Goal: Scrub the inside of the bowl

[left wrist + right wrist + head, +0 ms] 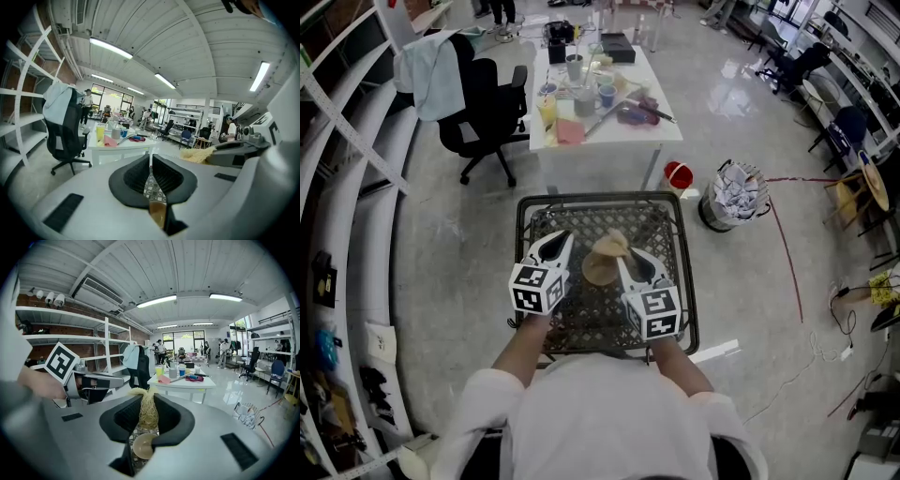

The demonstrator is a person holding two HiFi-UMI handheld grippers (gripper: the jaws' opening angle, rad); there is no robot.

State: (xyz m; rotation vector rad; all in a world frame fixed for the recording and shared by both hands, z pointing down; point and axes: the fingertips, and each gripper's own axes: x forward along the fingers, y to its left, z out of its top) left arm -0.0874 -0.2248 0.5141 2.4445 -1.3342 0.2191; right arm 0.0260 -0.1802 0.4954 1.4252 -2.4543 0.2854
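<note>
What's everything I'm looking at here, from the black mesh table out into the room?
bowl: one, tan, middle of the mesh table
scrubber: one, straw-yellow fibre, over the bowl's far edge
mesh table: one, black, directly before the person
white table: one, beyond it, crowded with cups and small items
office chair: one, black, left of the white table
cloth: one, pale, draped over the chair
container: one, red, on the floor
wire basket: one, holding crumpled paper, beside the container
shelving: white, along the left
left claw: white and black, shut, empty
right claw: same colours, shut on the scrubber
</note>
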